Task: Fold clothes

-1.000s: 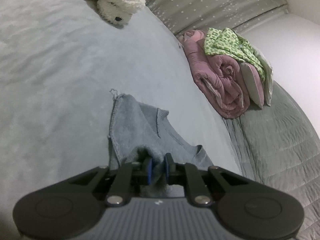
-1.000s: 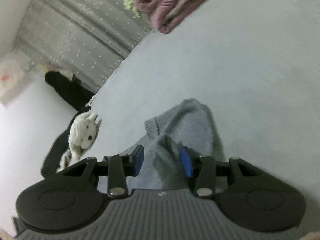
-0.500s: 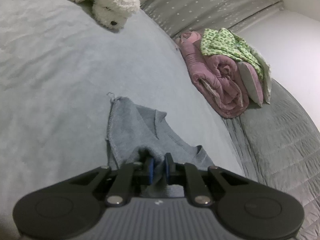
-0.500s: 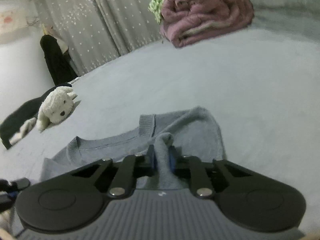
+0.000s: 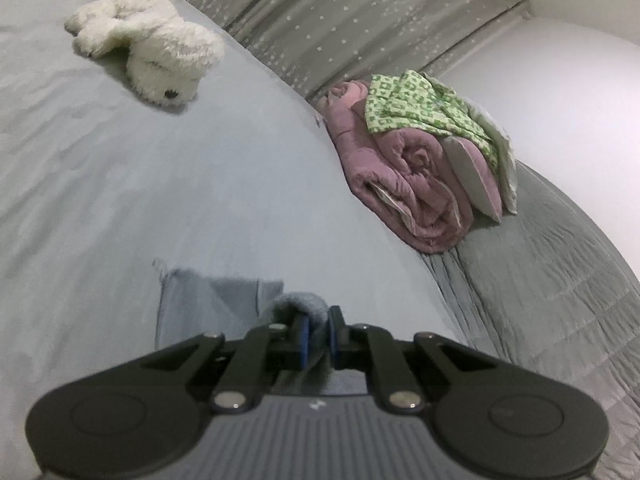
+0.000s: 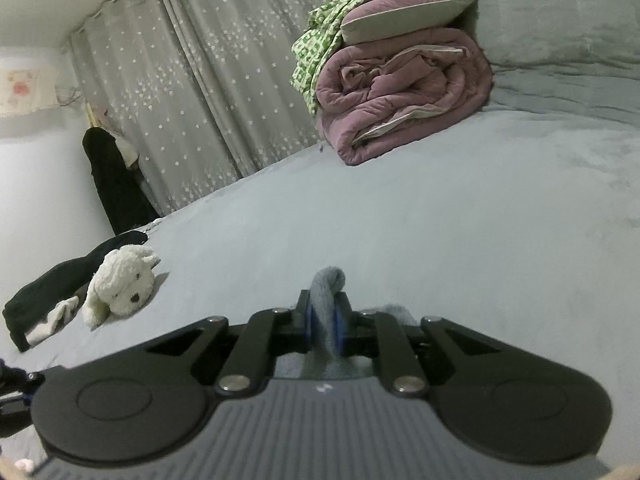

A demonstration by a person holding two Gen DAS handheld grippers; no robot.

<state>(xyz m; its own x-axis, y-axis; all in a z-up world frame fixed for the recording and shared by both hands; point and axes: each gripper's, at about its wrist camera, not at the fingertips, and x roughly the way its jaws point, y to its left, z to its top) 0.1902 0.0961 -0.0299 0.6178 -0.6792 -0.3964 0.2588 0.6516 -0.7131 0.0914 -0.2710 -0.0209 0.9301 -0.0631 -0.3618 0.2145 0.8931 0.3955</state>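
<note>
A soft grey-blue knitted sweater (image 5: 208, 300) with a fuzzy nap lies on the near part of the pale grey bed sheet (image 5: 120, 184), partly lifted off it. The left gripper (image 5: 316, 334) has its blue-padded jaws narrowed onto a rounded fold of that knit, which bulges over the top of the pads; a flat panel with a straight seam spreads out to the left of it on the bed. The right gripper (image 6: 323, 326) likewise pinches a thick rolled hump of the same sweater (image 6: 326, 288), jaws close together with cloth filling the gap.

Far to the left, a fluffy white plush dog (image 5: 156, 48) sprawls on the sheet, beside a limp black garment (image 6: 60, 280) in the right wrist view. At the far right of the bed sits a puffy mauve quilt (image 5: 408, 176) rolled into a fat bundle, with a flat mauve pillow (image 5: 476, 180) and a crumpled green-and-white patterned cloth (image 5: 420, 104) stacked on it. A quilted grey bedspread (image 5: 560, 272) with stitched ridges lies to the right. Behind hangs a pleated grey curtain with small white stars (image 6: 208, 80).
</note>
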